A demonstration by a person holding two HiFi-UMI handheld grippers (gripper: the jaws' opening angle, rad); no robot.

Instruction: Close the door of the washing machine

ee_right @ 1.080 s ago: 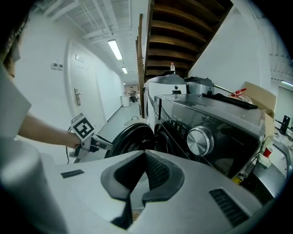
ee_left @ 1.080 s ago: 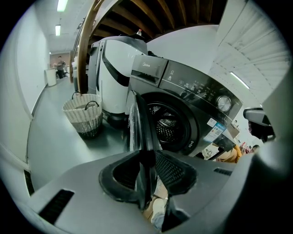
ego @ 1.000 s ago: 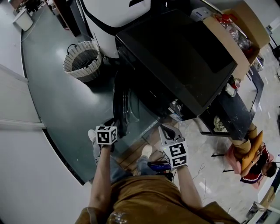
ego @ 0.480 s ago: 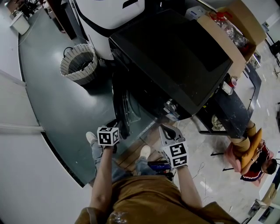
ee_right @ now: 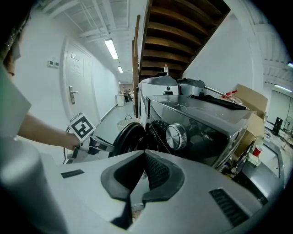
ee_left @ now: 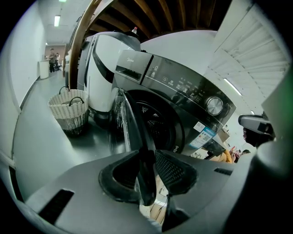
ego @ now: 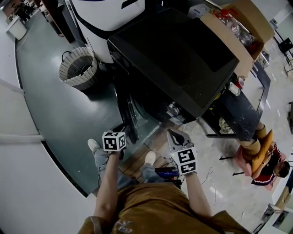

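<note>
The black front-loading washing machine (ego: 178, 55) stands before me with its round door (ego: 128, 112) swung partly open to the left. My left gripper (ego: 122, 131) is shut on the door's outer edge. In the left gripper view that edge (ee_left: 130, 128) runs down between the pads of the left gripper (ee_left: 147, 172). My right gripper (ego: 176, 135) hovers in front of the machine's right corner, shut and empty. In the right gripper view the right gripper (ee_right: 143, 157) points at the control knob (ee_right: 176, 136), with the door (ee_right: 126, 137) and the left gripper (ee_right: 101, 145) to its left.
A wicker basket (ego: 78, 68) sits on the grey floor left of the machine, beside a white appliance (ego: 105, 13). A cardboard box (ego: 233, 27) stands at the machine's right, with a dark table (ego: 238, 109) below it. A person (ego: 263, 160) sits at the far right.
The left gripper has moved a little toward the machine with the door edge in it, so the door stands slightly less open. The head view has shifted; the right gripper barely moved.
</note>
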